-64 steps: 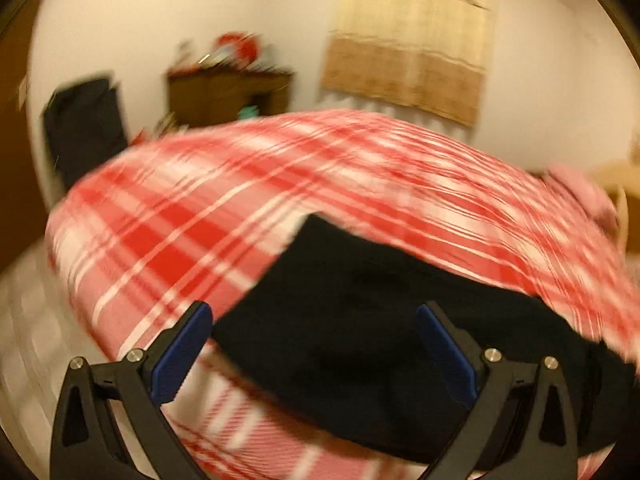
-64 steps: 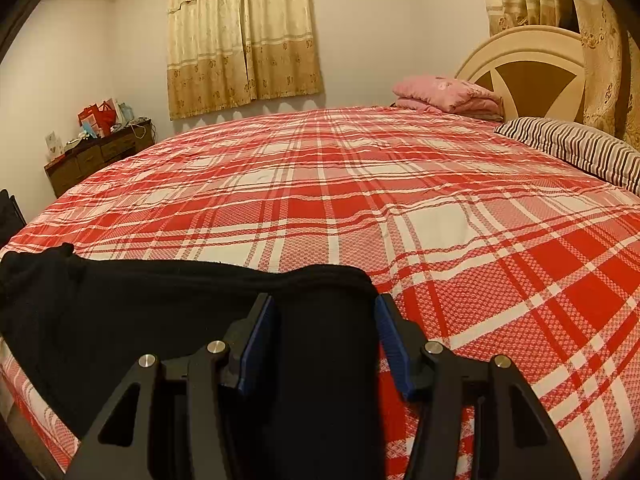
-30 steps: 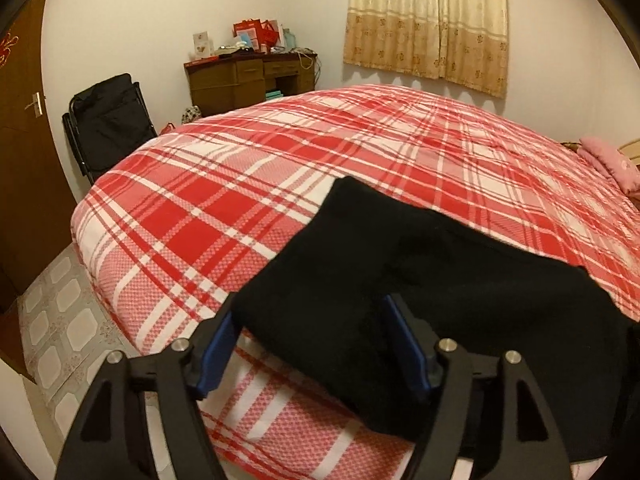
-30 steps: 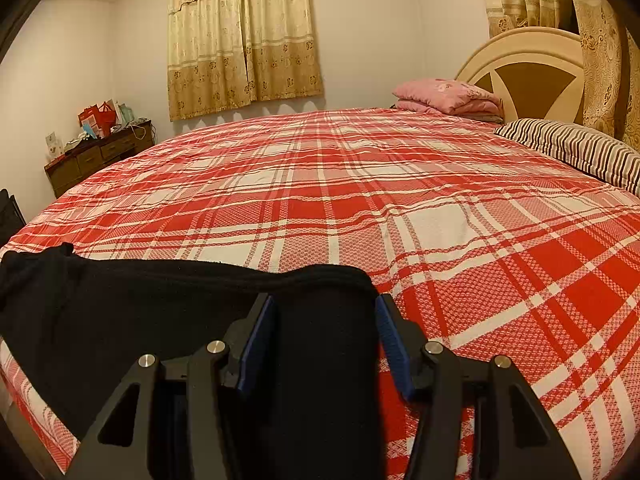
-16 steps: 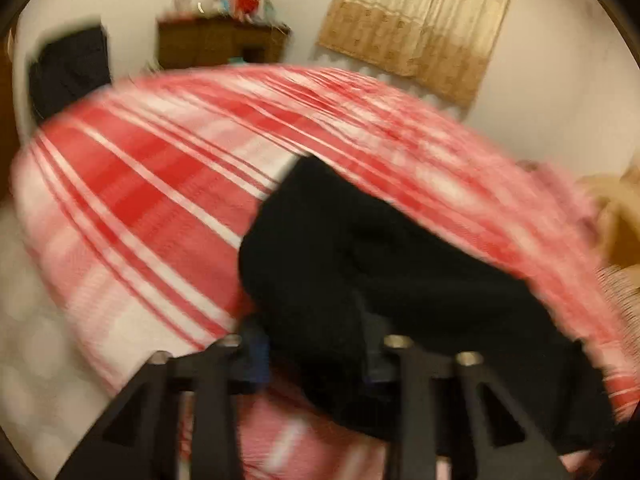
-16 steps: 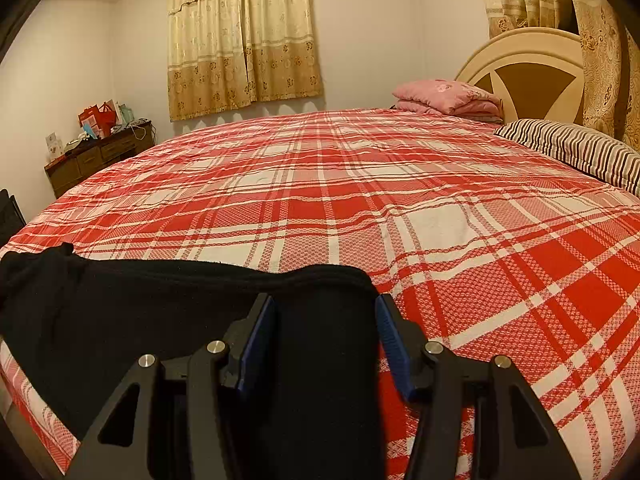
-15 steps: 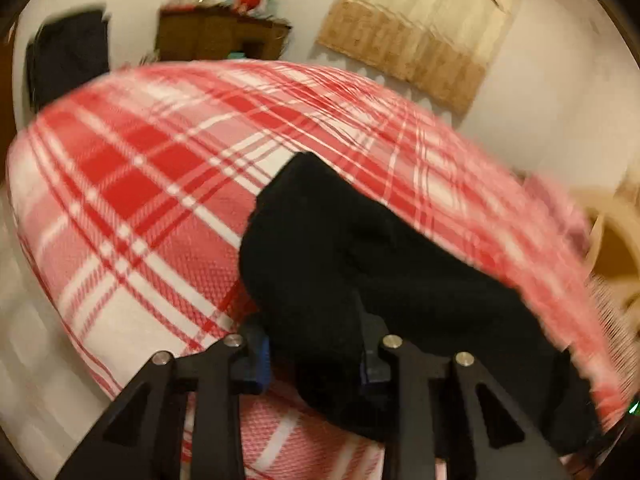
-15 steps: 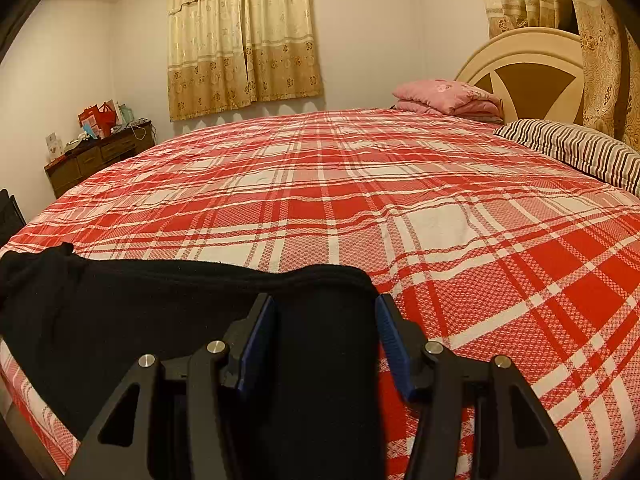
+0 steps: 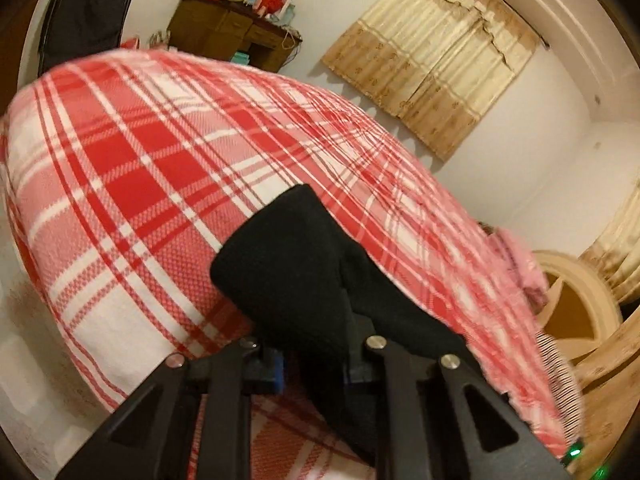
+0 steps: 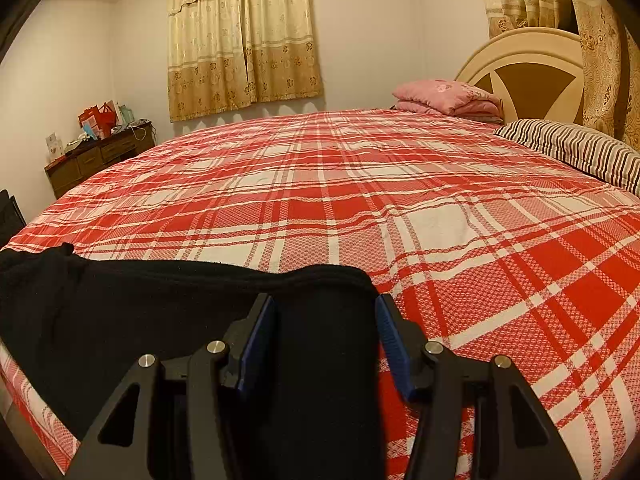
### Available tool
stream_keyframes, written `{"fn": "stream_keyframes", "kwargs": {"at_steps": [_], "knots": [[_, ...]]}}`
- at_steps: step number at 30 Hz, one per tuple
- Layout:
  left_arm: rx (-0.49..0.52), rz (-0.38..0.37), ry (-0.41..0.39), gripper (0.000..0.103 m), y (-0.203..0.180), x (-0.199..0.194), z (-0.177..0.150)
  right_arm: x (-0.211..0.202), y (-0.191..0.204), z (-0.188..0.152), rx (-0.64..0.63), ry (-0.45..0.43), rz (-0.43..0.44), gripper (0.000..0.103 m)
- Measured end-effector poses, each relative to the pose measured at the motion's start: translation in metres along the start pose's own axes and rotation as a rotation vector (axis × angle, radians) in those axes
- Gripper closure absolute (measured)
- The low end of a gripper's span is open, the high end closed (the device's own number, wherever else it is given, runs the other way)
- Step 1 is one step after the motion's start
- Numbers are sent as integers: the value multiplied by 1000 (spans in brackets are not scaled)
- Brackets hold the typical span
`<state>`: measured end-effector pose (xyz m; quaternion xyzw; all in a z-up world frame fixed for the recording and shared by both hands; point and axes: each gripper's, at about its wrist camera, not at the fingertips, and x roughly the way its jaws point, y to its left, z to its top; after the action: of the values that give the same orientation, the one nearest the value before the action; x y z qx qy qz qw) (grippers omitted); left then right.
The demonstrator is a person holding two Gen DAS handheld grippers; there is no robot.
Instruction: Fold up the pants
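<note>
Bed (image 10: 400,200): large, covered by a red-and-white plaid spread, filling most of both views. Curtains (image 10: 244,40): beige, patterned, hung on the far wall. Headboard (image 10: 532,68): cream and brown, rounded, at the far right end of the bed. Pants (image 10: 168,320): black, lying along the near edge of the bed, one end toward the left corner, the other end running between the fingers of the right gripper; in the left wrist view the pants (image 9: 296,264) rise in a bunched fold off the spread. Dresser (image 10: 100,156): dark wood, against the left wall, its top crowded with red bags and small items. Striped pillow (image 10: 572,152): brown and white, beside the headboard. Pink blanket (image 10: 448,96): folded, at the head of the bed. Left gripper (image 9: 312,360): black with blue pads, jaws drawn narrow and clamped on the lifted fold of pants. Right gripper (image 10: 324,344): black with blue pads, jaws partly apart, straddling the pants, the pads close beside the cloth on either side; whether they grip it cannot be told.
</note>
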<state>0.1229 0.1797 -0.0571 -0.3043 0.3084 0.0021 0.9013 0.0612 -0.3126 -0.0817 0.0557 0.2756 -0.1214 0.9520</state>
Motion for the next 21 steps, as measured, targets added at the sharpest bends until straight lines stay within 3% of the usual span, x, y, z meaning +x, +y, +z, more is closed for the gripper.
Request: {"fn": "stream_keyframes", "kwargs": {"at_steps": [4,6,8,14,17,21], "knots": [[76,52,-11,83,-12,2,-1,0,0,0,0,0,0,49],[171,93,-42,83,-29,-2,-1,0,0,0,-1,-1,-1,49],[295,87,-91,83,-55,-10,-6,0,0,0,-1,0,-1,49],[722,-62,-159,83,-160,-30,-62,0,0,-1,-1,1,-1,48],[895,-168,-124,83,-198,-32,-112,0,1,-1,-2,1,-2,48],[1085,-184,-20,83,-220,-3,-174,0,1,-1,-4,2,-6,48]]}}
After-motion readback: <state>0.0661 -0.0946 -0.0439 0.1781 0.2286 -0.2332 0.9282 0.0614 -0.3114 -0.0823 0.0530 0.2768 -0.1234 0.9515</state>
